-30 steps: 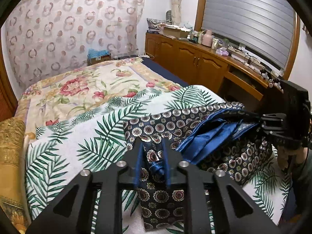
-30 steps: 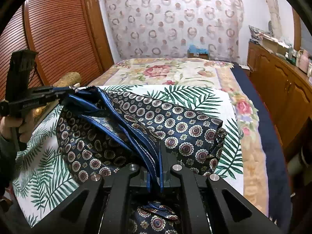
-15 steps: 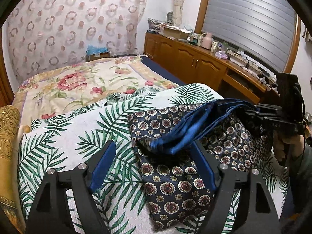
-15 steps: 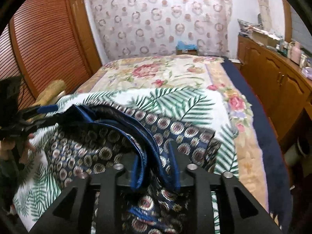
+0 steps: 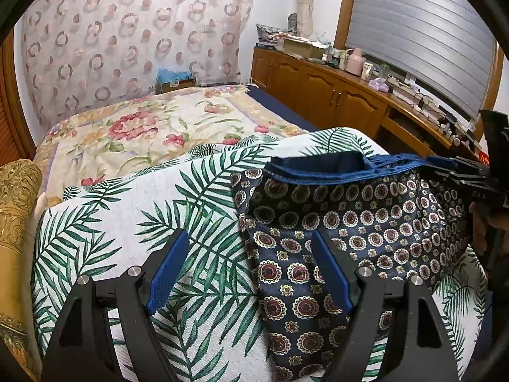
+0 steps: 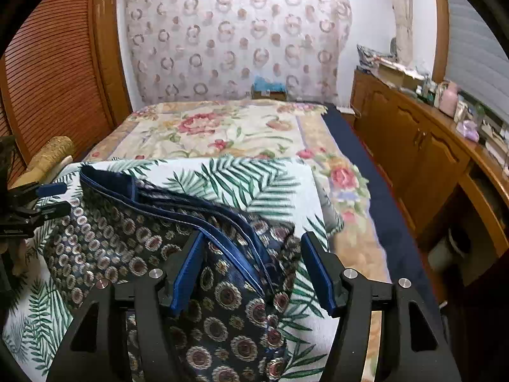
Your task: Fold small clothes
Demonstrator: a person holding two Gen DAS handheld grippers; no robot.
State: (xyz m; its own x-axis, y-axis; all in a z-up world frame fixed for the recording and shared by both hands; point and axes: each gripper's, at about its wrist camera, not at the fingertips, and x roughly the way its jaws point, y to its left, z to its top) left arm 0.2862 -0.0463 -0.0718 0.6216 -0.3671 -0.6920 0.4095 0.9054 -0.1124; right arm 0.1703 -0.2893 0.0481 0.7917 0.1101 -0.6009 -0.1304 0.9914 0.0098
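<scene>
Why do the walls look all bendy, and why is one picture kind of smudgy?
Left wrist view: the fisheye lens bows the window shutter and darkens the corners, but the patterned shorts look crisp. Right wrist view: same bending on the slatted door, and the palm-leaf cloth is motion-blurred.

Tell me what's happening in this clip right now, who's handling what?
A person with a gripper in each hand is folding a navy patterned garment on a palm-leaf cloth spread over a bed. At this moment both grippers are open and neither holds the fabric. The left gripper hangs above the garment's left edge. The right gripper is over the blue-trimmed band at the other end. The garment lies loosely bunched on the cloth, its band gaping open, not yet a neat fold.
</scene>
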